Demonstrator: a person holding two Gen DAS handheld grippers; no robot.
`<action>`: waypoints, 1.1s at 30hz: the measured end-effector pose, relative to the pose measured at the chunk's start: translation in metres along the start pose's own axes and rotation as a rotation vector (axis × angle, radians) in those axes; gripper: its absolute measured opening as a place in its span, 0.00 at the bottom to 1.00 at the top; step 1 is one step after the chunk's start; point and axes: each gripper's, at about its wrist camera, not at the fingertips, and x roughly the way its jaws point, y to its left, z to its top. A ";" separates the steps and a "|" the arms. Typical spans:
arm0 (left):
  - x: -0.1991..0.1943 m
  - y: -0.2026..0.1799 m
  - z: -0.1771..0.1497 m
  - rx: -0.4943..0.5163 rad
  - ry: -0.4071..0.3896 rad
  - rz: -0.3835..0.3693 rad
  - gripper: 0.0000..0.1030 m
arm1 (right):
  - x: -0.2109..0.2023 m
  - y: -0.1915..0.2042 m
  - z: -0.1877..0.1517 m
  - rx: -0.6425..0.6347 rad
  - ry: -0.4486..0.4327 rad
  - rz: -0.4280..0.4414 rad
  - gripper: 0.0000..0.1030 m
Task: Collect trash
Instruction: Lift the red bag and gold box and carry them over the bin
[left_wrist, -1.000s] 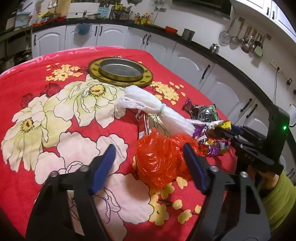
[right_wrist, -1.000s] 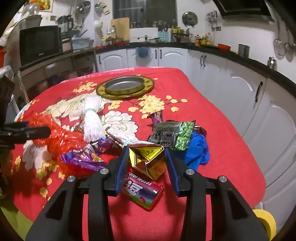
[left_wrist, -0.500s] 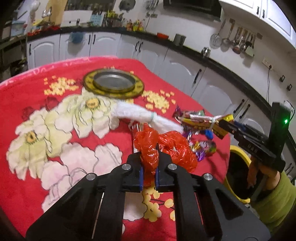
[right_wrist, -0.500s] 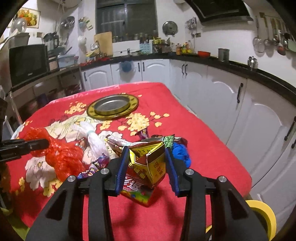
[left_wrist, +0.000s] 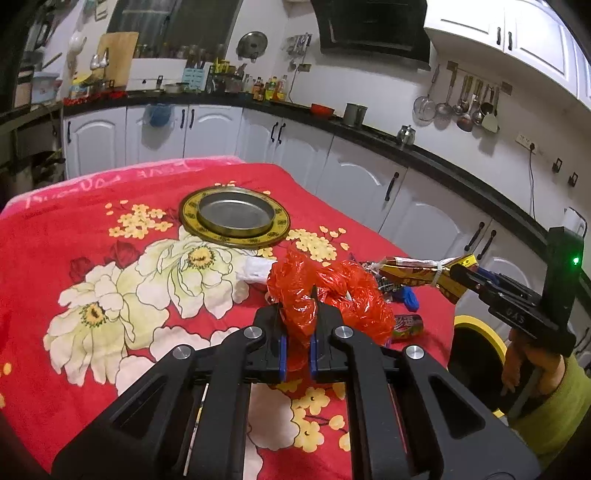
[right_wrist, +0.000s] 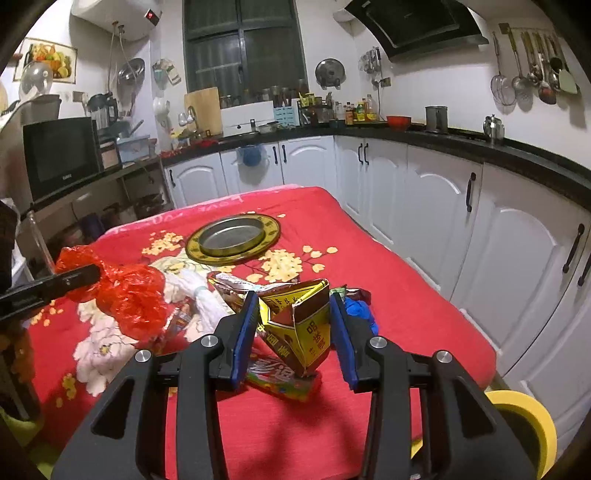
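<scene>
Red crinkled plastic bag (left_wrist: 325, 291) is pinched in the left claw (left_wrist: 295, 349), the crushed carton (right_wrist: 299, 325) clamped in the right claw (right_wrist: 293, 332); keep both grips firm toward the yellow-rimmed bin (right_wrist: 532, 424) below right.

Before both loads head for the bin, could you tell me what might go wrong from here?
1. The left gripper pinches only a fold of the red plastic bag; its loose bulk hangs near the wrappers and might drag them off.
2. The right gripper squeezes a crumpled yellow-brown carton, which could slip out.
3. The yellow-rimmed bin sits low beside the table, so a drop might miss.
</scene>
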 end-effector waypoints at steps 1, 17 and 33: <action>-0.002 -0.002 0.001 0.008 -0.008 0.003 0.04 | -0.001 0.002 0.001 -0.005 0.002 0.001 0.36; -0.018 -0.015 0.007 0.055 -0.073 0.011 0.03 | -0.028 0.015 0.012 -0.025 -0.037 -0.018 0.36; -0.015 -0.072 0.006 0.121 -0.078 -0.049 0.03 | -0.085 -0.032 -0.003 0.053 -0.077 -0.110 0.36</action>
